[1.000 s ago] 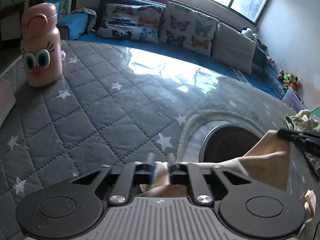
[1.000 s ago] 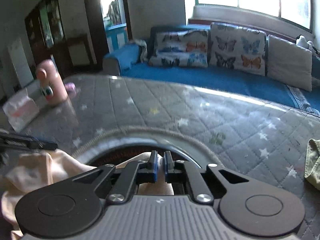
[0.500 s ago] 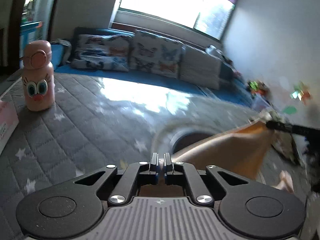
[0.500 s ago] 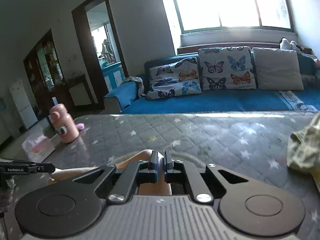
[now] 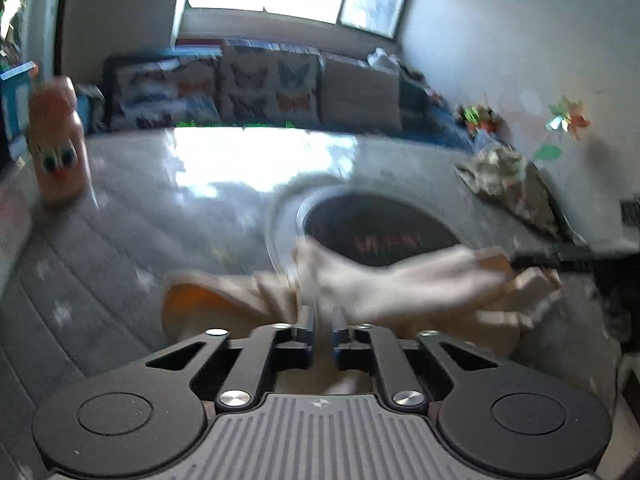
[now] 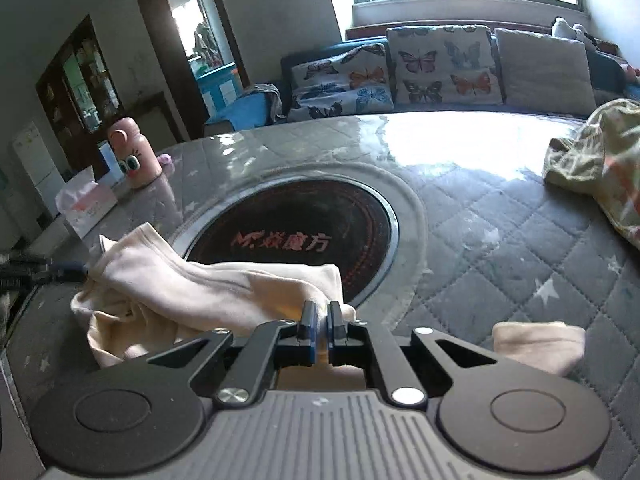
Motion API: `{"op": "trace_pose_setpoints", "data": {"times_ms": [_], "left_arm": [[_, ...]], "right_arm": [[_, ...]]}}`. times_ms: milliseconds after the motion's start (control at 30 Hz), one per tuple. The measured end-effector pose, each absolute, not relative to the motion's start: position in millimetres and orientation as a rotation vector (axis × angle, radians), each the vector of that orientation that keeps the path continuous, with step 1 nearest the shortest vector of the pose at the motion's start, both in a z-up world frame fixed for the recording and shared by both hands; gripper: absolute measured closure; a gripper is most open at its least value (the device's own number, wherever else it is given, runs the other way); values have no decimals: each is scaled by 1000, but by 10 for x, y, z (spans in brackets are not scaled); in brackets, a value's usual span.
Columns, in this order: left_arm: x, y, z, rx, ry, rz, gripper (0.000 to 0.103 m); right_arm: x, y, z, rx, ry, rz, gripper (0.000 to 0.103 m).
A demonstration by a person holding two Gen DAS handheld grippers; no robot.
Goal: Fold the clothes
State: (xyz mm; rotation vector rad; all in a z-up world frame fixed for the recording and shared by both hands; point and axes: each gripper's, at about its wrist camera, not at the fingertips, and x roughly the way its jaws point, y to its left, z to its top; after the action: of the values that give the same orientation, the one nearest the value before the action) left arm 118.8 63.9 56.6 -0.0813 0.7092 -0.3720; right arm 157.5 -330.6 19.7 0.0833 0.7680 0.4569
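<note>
A cream garment (image 6: 208, 292) hangs stretched between my two grippers over the near edge of the quilted table (image 6: 520, 248). My right gripper (image 6: 323, 314) is shut on one end of it. My left gripper (image 5: 324, 318) is shut on the other end of the same garment (image 5: 400, 288); this view is blurred. The right gripper's tip shows at the right in the left wrist view (image 5: 520, 260), the left gripper's tip at the left in the right wrist view (image 6: 76, 268). Part of the garment (image 6: 536, 344) lies on the table beside my right gripper.
A round black cooktop (image 6: 304, 236) sits in the table's middle. A patterned green garment (image 6: 600, 164) lies at the right. A pink bottle with cartoon eyes (image 6: 134, 152) and a tissue box (image 6: 86, 208) stand at the left. A sofa with butterfly cushions (image 6: 440, 68) is behind.
Both grippers have dropped down toward the table with the cream garment and tilted down. The garment now sags in folds between them instead of hanging taut.
</note>
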Motion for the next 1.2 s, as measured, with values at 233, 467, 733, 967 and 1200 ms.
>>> {"op": "trace_pose_setpoints", "data": {"times_ms": [233, 467, 733, 967, 1200], "left_arm": [[1712, 445, 449, -96, 761, -340, 58], [1891, 336, 372, -56, 765, -364, 94], [1963, 349, 572, -40, 683, -340, 95], [2012, 364, 643, -37, 657, -329, 95], [2043, 354, 621, -39, 667, -325, 95]], "right_arm": [[1573, -3271, 261, 60, 749, 459, 99], [1687, -3279, 400, 56, 713, 437, 101], [1968, -3300, 401, 130, 754, 460, 96], [1917, -3351, 248, 235, 819, 511, 75], [1740, -3360, 224, 208, 836, 528, 67]]}}
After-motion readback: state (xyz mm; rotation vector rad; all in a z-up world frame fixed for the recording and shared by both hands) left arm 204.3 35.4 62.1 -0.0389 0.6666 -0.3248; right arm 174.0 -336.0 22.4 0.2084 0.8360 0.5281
